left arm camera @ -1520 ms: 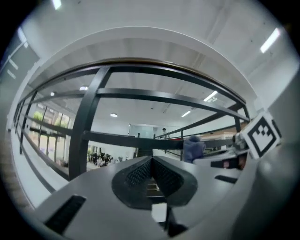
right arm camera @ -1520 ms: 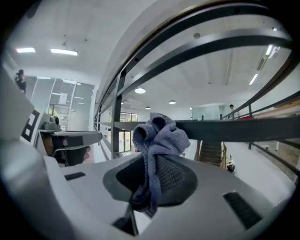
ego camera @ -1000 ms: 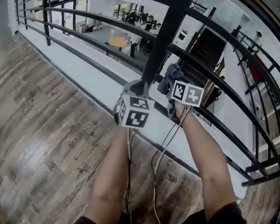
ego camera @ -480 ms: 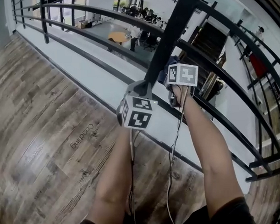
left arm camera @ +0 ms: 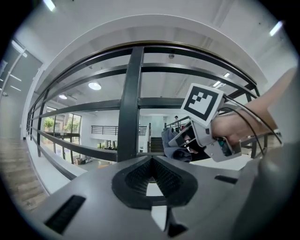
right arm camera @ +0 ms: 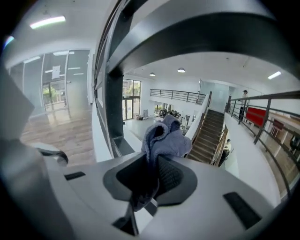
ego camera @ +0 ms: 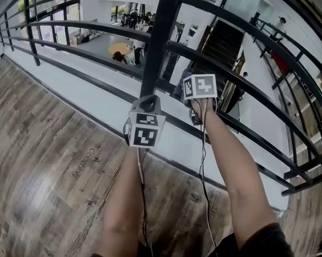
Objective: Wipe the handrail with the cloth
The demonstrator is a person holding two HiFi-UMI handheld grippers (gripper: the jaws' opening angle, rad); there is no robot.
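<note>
The black metal handrail (ego camera: 300, 16) tops a railing of horizontal bars on a thick upright post (ego camera: 154, 44). My right gripper (ego camera: 188, 90) is shut on a bunched blue-grey cloth (right arm camera: 165, 137), held up against a middle bar (ego camera: 243, 81) just right of the post. In the right gripper view the cloth sticks out of the jaws under a broad dark rail (right arm camera: 211, 28). My left gripper (ego camera: 149, 103) is shut with nothing in it, low by the post's foot. The left gripper view shows the right gripper (left arm camera: 190, 139) with the cloth (left arm camera: 174, 146) beyond its own tips (left arm camera: 151, 161).
A wood-plank floor (ego camera: 51, 155) runs to a white ledge (ego camera: 96, 93) under the railing. Beyond the bars are a lower hall with a round table (ego camera: 118, 48), a staircase (ego camera: 221, 44) and a few distant people. Cables (ego camera: 204, 166) hang from both grippers along the arms.
My right gripper has risen with the cloth, from below the middle bar to level with it. The left gripper stays near the post's foot. The view has shifted left.
</note>
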